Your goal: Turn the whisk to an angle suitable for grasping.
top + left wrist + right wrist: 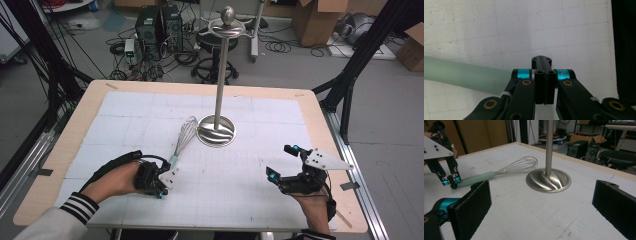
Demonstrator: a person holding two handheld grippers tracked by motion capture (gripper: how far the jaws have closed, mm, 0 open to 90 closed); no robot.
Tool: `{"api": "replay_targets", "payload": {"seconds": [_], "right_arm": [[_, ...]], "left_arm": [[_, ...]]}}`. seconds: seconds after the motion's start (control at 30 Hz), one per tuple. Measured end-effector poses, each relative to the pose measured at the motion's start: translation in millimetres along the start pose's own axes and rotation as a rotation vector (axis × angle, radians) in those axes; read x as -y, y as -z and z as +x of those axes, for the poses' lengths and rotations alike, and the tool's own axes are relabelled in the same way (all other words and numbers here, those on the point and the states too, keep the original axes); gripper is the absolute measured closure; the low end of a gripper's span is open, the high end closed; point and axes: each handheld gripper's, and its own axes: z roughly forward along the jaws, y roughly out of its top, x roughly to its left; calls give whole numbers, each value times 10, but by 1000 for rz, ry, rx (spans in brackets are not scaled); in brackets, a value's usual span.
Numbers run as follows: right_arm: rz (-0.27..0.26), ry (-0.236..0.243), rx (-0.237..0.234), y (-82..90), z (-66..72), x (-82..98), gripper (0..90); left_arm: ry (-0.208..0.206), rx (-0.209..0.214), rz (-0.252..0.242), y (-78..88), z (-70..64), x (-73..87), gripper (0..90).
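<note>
The whisk (182,139) has a pale mint-green handle and silvery wires, and the stand (218,125) beside it is polished silver, its round base marked with a swirl of curved bands. The counter (90,100) shows a light wood rim around a white sheet ruled with a faint grid. The left hand-held gripper (161,192) and the right hand-held gripper (281,161) are black with bright turquoise bands; the sleeve (80,207) at near left has black and white stripes.
</note>
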Motion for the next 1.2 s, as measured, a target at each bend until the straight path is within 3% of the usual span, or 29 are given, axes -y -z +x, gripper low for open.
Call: {"api": "replay_targets", "payload": {"seconds": [1.2], "right_arm": [[3,-3,5,3,-10,10,9]], "left_arm": [[45,-23,-4,67,-2,234,897]]}}
